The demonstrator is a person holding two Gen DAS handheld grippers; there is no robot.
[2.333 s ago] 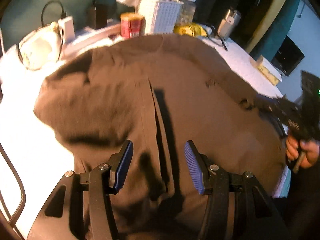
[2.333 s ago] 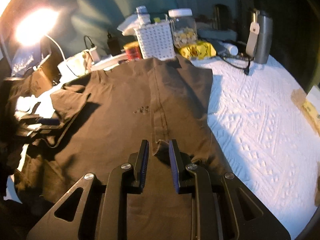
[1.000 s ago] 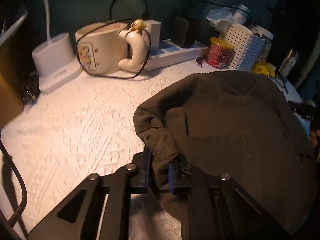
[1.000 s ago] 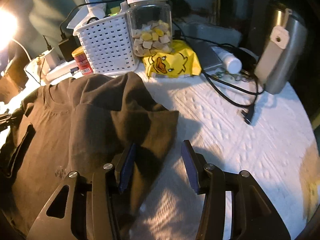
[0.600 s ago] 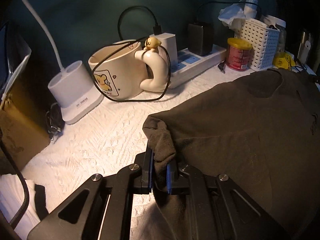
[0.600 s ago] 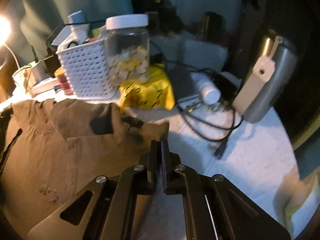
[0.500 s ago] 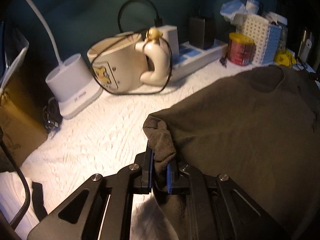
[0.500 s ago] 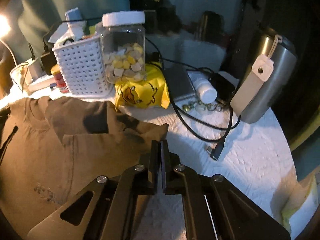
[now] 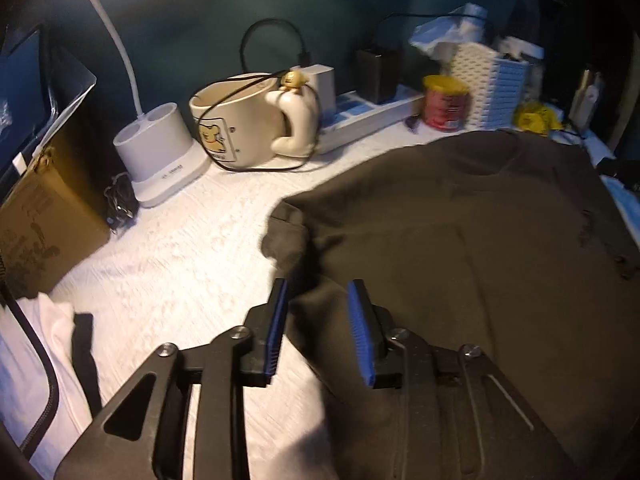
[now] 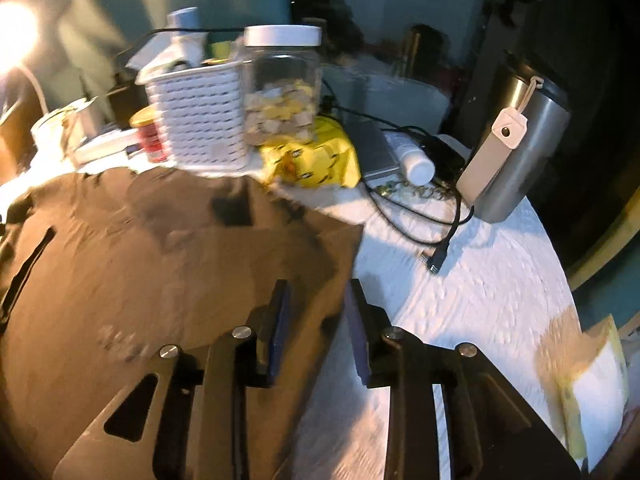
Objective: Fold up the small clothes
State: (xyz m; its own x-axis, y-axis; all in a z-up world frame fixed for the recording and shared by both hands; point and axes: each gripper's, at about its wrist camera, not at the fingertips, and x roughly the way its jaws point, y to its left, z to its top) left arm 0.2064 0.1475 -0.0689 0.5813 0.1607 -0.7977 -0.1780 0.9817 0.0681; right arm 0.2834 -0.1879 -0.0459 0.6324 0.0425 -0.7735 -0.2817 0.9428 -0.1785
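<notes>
Brown t-shirt (image 9: 460,248) lies spread on the white textured table cover (image 9: 180,264), folded over at both sides, its neckline toward the clutter at the back. Left gripper (image 9: 318,320): jaws have just been opening, blue pads now parted, a fold of the shirt's left edge lying in the gap below them but neither pad pressing on it; the bunched sleeve end (image 9: 286,240) sits just ahead of the fingertips, slack on the cover. Right gripper (image 10: 318,316): jaws likewise have just been opening, now apart, straddling the shirt's right edge (image 10: 344,264), left pad over cloth, right pad over bare cover; no grip seen. Right view is motion-blurred, so fine detail of the cloth is unclear. Dark label patch (image 10: 232,210) shows near the neckline, and a small faint print (image 10: 116,340) lower on the cloth. Behind the shirt in the left view: cream mug (image 9: 236,124) with a black cable looped over it, white lamp base (image 9: 160,156) with a gooseneck, power strip (image 9: 368,116), red can (image 9: 446,100), white lattice basket (image 9: 484,84). Cardboard box (image 9: 44,208) at the far left. Right view adds a clear jar (image 10: 282,88) with a white lid and pale chunks inside, a yellow packet (image 10: 312,160) just beside the shirt's top corner, a steel tumbler (image 10: 524,144) with a beige strap, and a black cable (image 10: 436,256) trailing on the cover, well apart from the shirt.
</notes>
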